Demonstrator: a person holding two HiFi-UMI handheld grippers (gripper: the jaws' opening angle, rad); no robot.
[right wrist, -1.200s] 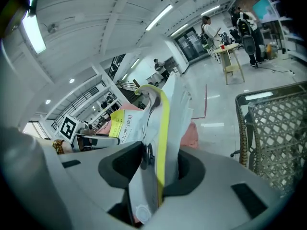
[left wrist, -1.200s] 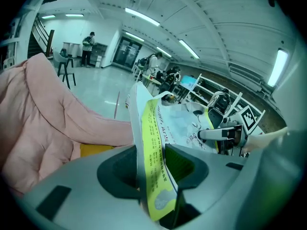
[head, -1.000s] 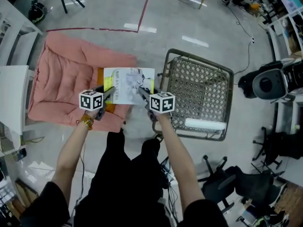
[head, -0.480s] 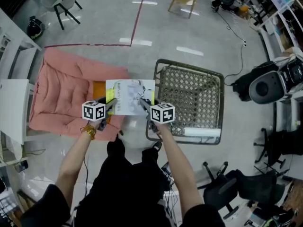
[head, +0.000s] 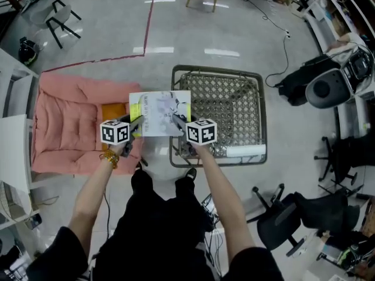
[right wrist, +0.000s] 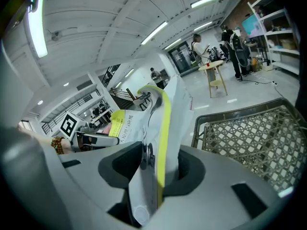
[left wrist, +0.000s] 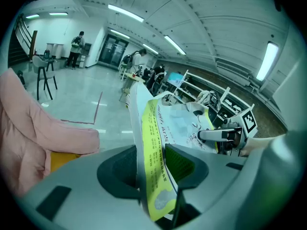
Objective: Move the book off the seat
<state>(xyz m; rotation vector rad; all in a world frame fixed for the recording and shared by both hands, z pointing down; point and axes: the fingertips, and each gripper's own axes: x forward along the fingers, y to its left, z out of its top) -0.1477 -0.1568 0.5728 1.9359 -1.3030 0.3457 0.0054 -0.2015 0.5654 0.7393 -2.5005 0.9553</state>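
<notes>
While edge-clamped, book (head: 159, 110) above floor (head: 157, 146).

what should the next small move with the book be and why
Probably carry the book rightward over the wicker chair and lower it: left tongs and right tongs both clamp it in the air, straddling the gap beside the pink cushion.

The left tool (left wrist: 154, 169) has its jaws pressed on the near edge of the book (left wrist: 180, 126), whose white-and-yellow cover rises tilted between them. The right tool (left wrist: 204, 136) reaches onto the cover's far side. To the left lies a pink cushion (left wrist: 33, 133) with something orange (left wrist: 64, 159) beneath it, and glossy floor (left wrist: 81, 104) beyond.
</notes>
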